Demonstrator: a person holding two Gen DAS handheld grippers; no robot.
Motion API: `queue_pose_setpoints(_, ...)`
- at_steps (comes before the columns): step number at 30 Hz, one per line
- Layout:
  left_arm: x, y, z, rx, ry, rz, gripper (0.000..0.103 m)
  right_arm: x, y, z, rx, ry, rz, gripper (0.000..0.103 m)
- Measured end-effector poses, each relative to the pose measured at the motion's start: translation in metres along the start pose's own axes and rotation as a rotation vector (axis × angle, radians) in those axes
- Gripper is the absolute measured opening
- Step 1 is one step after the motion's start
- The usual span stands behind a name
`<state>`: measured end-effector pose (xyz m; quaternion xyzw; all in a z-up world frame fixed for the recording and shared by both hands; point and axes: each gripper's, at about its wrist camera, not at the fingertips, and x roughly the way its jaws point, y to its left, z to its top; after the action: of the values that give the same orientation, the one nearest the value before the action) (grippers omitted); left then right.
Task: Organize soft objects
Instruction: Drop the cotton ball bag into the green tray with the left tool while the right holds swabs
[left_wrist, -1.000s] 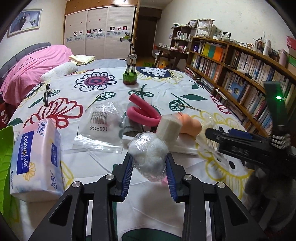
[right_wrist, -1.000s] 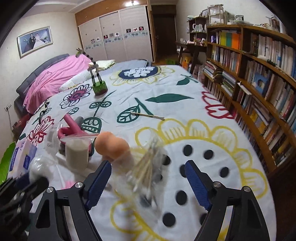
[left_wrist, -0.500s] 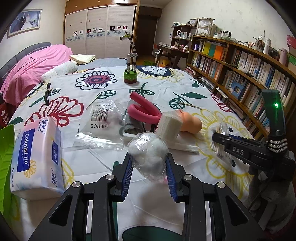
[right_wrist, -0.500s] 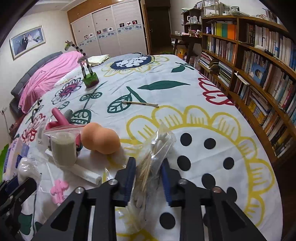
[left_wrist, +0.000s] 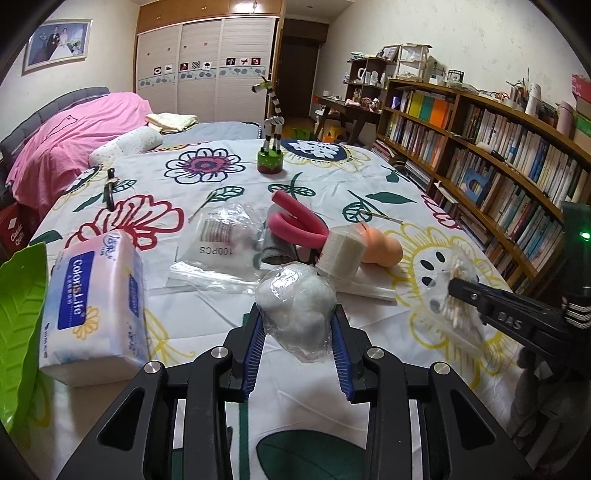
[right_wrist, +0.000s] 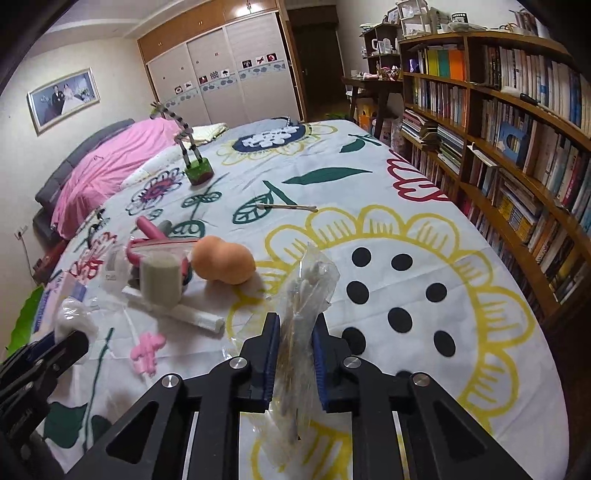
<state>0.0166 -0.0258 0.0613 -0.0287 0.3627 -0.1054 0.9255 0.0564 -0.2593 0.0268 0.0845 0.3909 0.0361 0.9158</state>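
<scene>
My left gripper (left_wrist: 297, 317) is shut on a clear bag of white cotton balls (left_wrist: 295, 306), held just above the flowered bedspread (left_wrist: 207, 332). In the right wrist view that bag (right_wrist: 72, 321) shows at the far left. My right gripper (right_wrist: 295, 325) has its jaws closing, and the blue pads press a clear bag of cotton swabs (right_wrist: 308, 280) that stands up between them. From the left wrist view the right gripper (left_wrist: 458, 288) is at the right with the swab bag (left_wrist: 460, 306) in it.
On the bed lie a tissue pack (left_wrist: 92, 299), a 100PCS bag (left_wrist: 221, 243), a pink foam curler (left_wrist: 295, 221), a white roll in a bag (left_wrist: 341, 254) and a peach sponge (right_wrist: 225, 264). A green tray (left_wrist: 18, 325) is at the left, a bookshelf (right_wrist: 517, 147) on the right.
The right gripper's jaws went from wide apart to closed on the swab bag, and the bag now stands upright between them. The left gripper has kept still with the cotton bag.
</scene>
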Motion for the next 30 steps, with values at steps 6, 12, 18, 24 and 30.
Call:
queue_pose_setpoints(6, -0.012, 0.008, -0.002, -0.014, -0.018, 0.003, 0.035, -0.02, 0.008, -0.004, -0.008, -0.028, 0.035, 0.017)
queue_pose_setpoints(12, -0.029, 0.02, -0.006, -0.026, -0.046, 0.03, 0.035, -0.033, 0.029, -0.006, -0.041, -0.051, 0.066, 0.017)
queue_pose_setpoints(18, -0.05, 0.045, -0.009, -0.062, -0.085, 0.075, 0.035, -0.036, 0.053, -0.012, -0.077, -0.035, 0.115, 0.017)
queue_pose_setpoints(24, -0.078, 0.079, -0.011, -0.11, -0.14, 0.153, 0.035, -0.04, 0.076, -0.015, -0.108, -0.028, 0.161, 0.017)
queue_pose_setpoints(30, -0.099, 0.127, -0.02, -0.18, -0.17, 0.269, 0.035, -0.044, 0.101, -0.016, -0.137, -0.033, 0.201, 0.017)
